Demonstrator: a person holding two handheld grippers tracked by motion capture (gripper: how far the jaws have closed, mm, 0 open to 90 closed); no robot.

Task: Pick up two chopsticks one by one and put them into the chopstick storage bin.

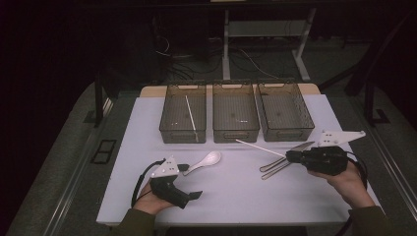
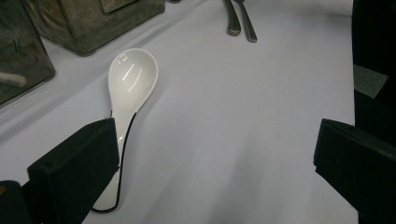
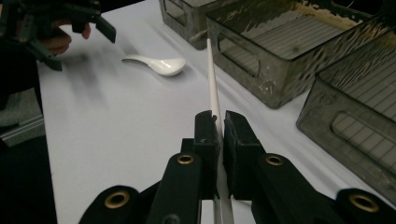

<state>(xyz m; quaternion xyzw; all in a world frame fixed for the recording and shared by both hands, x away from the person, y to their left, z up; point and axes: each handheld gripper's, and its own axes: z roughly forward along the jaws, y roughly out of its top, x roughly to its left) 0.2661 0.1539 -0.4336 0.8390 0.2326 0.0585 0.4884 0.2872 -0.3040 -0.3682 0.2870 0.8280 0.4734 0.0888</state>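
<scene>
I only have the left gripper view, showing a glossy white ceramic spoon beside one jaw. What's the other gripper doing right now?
Observer: The right gripper is shut on a thin white chopstick, which sticks out past its jaws.
Operator: Is anything already in the bins?
Observer: Yes. Of the three see-through grey plastic bins, the left bin holds a second white chopstick, lying lengthwise.
</scene>
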